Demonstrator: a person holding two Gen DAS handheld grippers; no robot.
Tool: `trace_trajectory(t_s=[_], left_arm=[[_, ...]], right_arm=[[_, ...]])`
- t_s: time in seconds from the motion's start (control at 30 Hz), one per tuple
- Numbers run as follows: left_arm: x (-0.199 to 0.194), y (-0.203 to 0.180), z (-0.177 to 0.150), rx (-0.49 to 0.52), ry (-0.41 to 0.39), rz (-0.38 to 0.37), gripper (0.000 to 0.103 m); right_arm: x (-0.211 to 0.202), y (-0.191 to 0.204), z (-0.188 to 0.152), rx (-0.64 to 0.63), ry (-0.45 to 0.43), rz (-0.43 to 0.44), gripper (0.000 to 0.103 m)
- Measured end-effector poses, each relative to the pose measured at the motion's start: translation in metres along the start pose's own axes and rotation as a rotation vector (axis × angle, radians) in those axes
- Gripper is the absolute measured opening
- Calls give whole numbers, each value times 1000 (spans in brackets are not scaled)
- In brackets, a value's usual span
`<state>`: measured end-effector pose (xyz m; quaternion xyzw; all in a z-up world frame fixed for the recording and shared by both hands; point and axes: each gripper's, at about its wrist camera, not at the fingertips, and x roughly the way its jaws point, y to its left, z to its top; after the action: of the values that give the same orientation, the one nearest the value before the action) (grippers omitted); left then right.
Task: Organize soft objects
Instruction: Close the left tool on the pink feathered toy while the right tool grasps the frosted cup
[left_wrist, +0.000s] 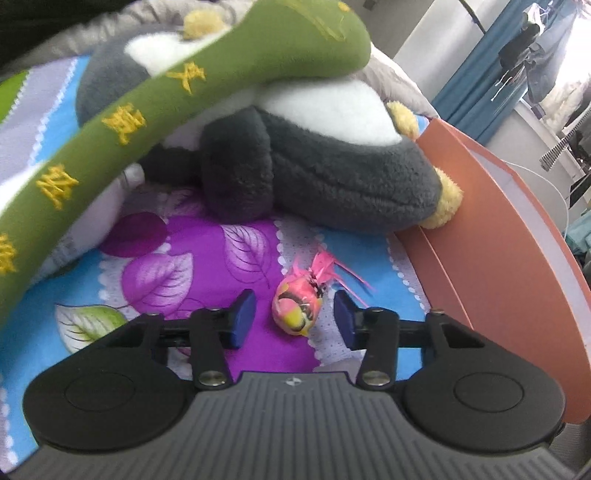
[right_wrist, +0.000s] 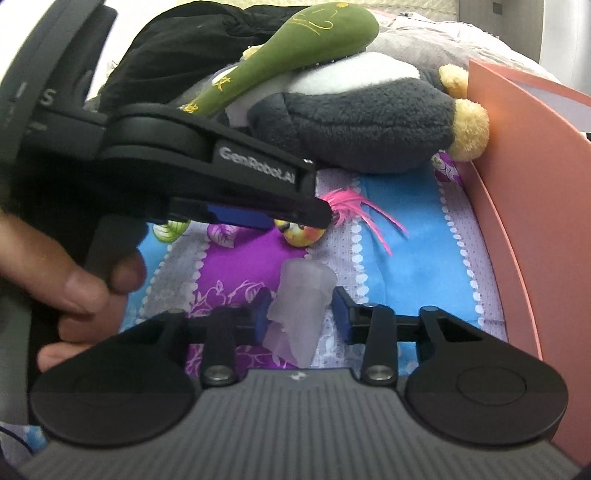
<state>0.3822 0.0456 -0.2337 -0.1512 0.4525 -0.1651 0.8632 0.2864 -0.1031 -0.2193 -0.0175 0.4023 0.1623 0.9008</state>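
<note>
The small pink-and-yellow feathered ball (left_wrist: 296, 308) is lying on the bedsheet (left_wrist: 207, 254), a smooth printed cloth with purple leaves, blue bands and white dotted edging; its body is glossy and rounded, and thin pink feathers are fanning out from its far end. The left gripper (left_wrist: 295, 317) is hanging over it with its blue pads on either side of the ball and not touching it, so it is standing released around the toy. From the right wrist view the same ball (right_wrist: 303, 230) is peeking out under the left gripper (right_wrist: 295, 221), which a hand (right_wrist: 85, 284) is holding by the grip. The right gripper (right_wrist: 300, 316) is straddling a frosted, translucent soft figure (right_wrist: 300, 314), tapered and waxy-looking; its left pad is looking close against the figure while the right pad is standing apart, so whether it is pinching it I cannot tell. Beyond the ball a big grey-and-white plush penguin (left_wrist: 314, 177) is lying on its side, fuzzy, with yellow feet pressing against an orange-pink board (left_wrist: 509, 258) along the bed's edge. A long green plush club (left_wrist: 155, 122) with yellow embroidered characters is leaning across the penguin.
</note>
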Motion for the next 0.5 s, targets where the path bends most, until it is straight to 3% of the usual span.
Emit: trace_trajectory(t_s=[0.07, 0.5], left_arm=[[3, -1, 2, 3, 6, -10, 33], [-24, -11, -10, 15, -20, 76, 32]], right_arm=[[-1, -2, 0, 5, 4, 3, 32], [-24, -4, -4, 9, 1, 4, 26]])
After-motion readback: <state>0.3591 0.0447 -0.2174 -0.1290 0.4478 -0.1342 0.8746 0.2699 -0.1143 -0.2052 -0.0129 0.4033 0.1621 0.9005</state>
